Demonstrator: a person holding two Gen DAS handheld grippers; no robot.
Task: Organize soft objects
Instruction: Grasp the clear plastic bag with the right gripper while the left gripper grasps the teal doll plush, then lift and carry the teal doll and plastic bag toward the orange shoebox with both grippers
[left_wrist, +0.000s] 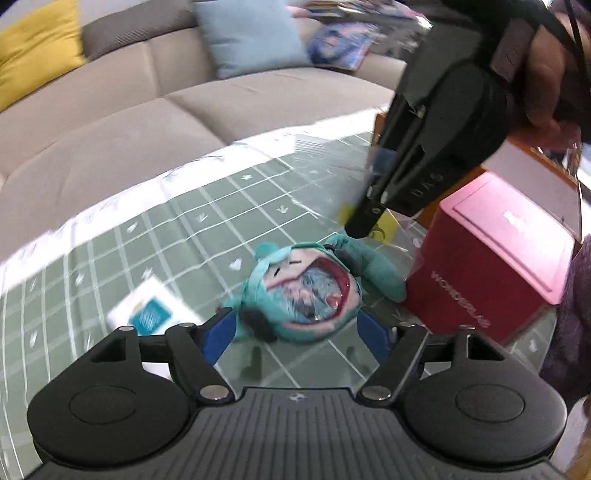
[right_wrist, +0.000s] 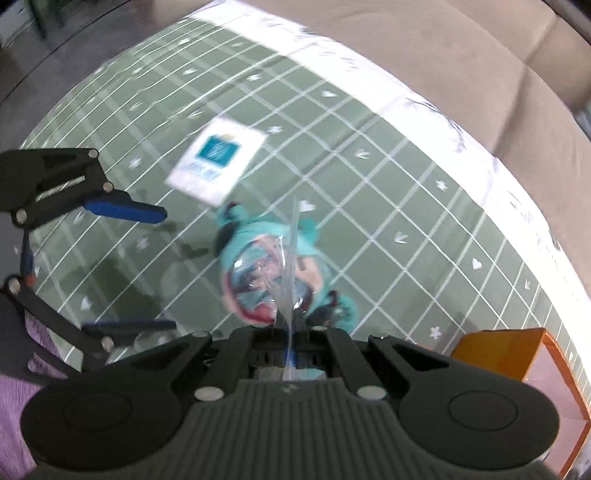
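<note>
A teal plush toy (left_wrist: 303, 291) with a pink face lies on the green grid tablecloth (left_wrist: 184, 229); something shiny and clear covers its face. My left gripper (left_wrist: 295, 332) is open, its blue pads either side of the toy, close to it. My right gripper (left_wrist: 364, 225) hangs above and just behind the toy, shut on a clear plastic bag (right_wrist: 290, 266) that drapes over the toy (right_wrist: 266, 258). The left gripper shows at the left of the right wrist view (right_wrist: 162, 266), open.
A white packet (left_wrist: 149, 308) with a teal label lies left of the toy. A red box with a pink lid (left_wrist: 491, 258) stands right of it, an orange tray (right_wrist: 524, 354) beyond. A beige sofa (left_wrist: 147, 110) with cushions lies behind the table.
</note>
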